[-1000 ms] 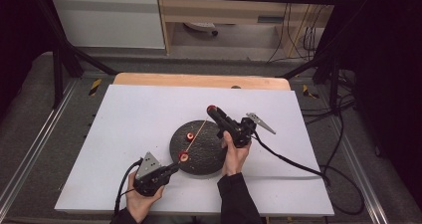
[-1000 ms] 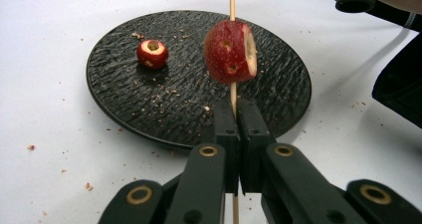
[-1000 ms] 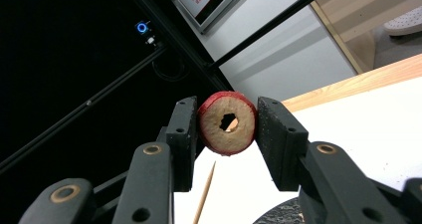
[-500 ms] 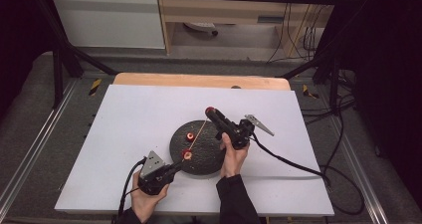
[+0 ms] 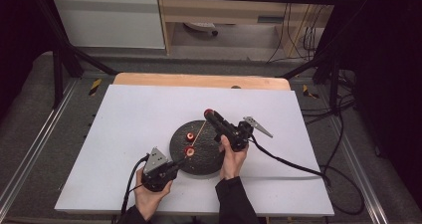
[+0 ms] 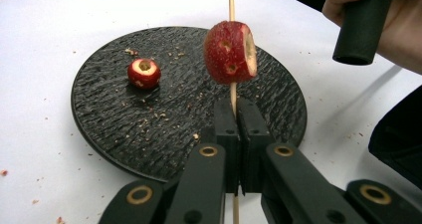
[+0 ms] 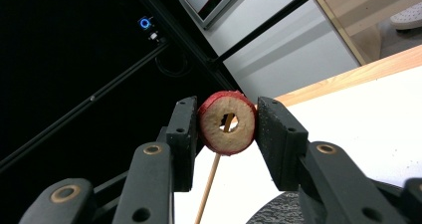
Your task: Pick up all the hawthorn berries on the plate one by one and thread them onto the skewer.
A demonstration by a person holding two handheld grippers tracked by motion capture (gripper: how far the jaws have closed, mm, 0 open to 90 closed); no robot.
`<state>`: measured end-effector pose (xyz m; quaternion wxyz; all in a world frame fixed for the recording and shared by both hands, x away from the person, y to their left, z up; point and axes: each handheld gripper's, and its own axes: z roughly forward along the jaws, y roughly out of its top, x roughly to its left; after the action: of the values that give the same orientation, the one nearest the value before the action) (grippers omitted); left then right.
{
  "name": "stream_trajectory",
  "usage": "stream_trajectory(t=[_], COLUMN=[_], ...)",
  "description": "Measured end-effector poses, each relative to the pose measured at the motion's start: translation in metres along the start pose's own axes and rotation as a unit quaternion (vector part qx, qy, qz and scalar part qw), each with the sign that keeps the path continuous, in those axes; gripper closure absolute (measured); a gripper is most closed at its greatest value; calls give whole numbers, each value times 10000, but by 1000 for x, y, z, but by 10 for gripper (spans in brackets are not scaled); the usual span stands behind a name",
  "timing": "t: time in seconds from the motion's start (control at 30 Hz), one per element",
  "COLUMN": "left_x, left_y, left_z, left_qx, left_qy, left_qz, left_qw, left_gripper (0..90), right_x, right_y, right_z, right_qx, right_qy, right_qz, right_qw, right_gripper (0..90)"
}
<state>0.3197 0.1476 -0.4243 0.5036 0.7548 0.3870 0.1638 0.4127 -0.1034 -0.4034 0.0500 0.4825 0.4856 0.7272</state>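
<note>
My left gripper [image 6: 234,122] is shut on the lower end of a thin wooden skewer [image 6: 231,5]. A cored red fruit piece [image 6: 230,52] is threaded on the skewer, above a round black slate plate [image 6: 124,124]. In the high view, this gripper [image 5: 178,162] sits at the plate's near left edge, and the skewer [image 5: 199,132] slants up to my right gripper [image 5: 208,113]. The right gripper [image 7: 226,122] is shut on a second cored fruit ring [image 7: 227,122], with the skewer [image 7: 209,184] showing through its hole. Another fruit piece [image 6: 144,73] lies on the plate.
The plate [image 5: 199,159] rests on a white table sheet [image 5: 129,119] with a wooden strip [image 5: 199,80] at its far edge. Crumbs are scattered over the plate and sheet. The right gripper's cable [image 5: 293,164] trails across the table to the right. Dark frame bars stand around the table.
The left gripper has edged slightly right toward the plate with the skewer. The right gripper has stayed put with its fruit ring.
</note>
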Motion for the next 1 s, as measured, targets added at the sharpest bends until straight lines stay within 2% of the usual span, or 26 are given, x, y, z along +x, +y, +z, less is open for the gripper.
stream_trajectory(t=[0.63,1.0], left_x=[1,4], left_y=[15,24], left_z=[10,19], left_qx=[-57,-31], left_qy=[11,-66], left_qz=[-14,-51], left_qw=[10000,10000], left_gripper=[882,883], right_x=[0,2], right_y=[-11,-21], right_z=[-4,-8], right_qx=[200,366], right_qy=[61,86], right_qz=[-32,-90], right_qw=[9998,9993], right_gripper=[620,620])
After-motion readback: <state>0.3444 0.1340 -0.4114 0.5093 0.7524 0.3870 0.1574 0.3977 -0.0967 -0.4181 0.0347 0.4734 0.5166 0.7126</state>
